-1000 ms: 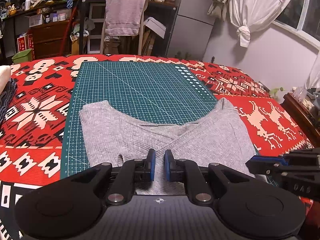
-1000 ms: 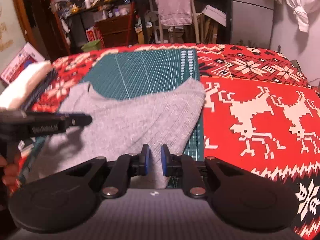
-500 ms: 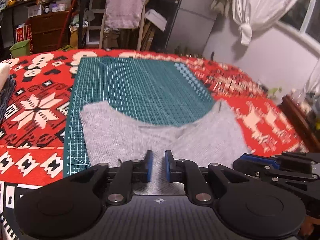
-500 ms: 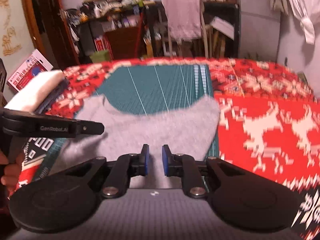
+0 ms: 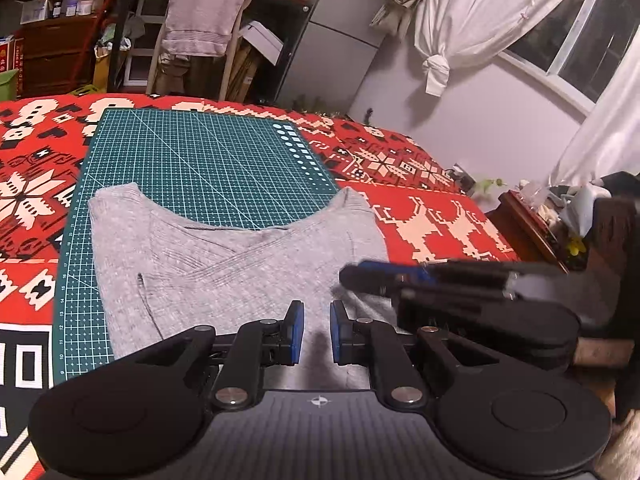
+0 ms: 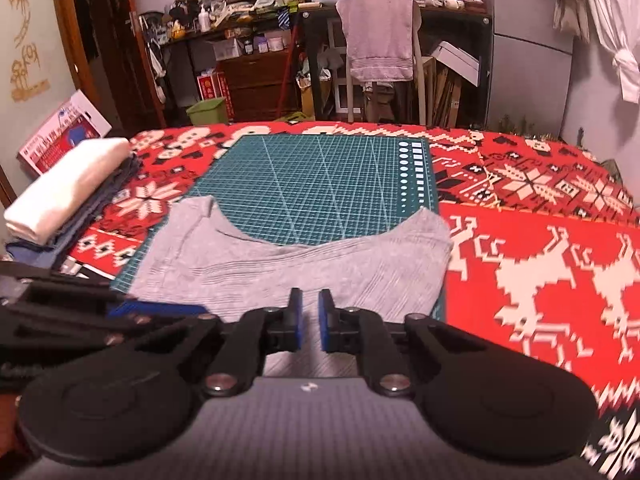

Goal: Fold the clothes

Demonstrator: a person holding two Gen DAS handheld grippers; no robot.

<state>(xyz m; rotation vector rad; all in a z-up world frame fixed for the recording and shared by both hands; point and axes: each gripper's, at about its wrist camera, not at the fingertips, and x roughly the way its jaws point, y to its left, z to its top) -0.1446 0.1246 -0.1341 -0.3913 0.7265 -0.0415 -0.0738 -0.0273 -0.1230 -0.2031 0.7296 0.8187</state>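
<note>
Green cutting mat (image 5: 208, 168) carries a grey top (image 5: 224, 276), its near hem hidden behind my left gripper (image 5: 316, 334) and right gripper (image 6: 310, 320), both slightly parted, gripping nothing.

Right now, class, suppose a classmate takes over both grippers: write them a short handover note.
Left gripper: fingers slightly apart, holding nothing, above the near part of the grey top.
Right gripper: the same, empty, over the top's near edge.
The top lies flat, partly on the green cutting mat, neckline facing away.
Folded clothes are stacked on the left of the bedspread.
Done: top spread out. Left: every fold, then stacking.
</note>
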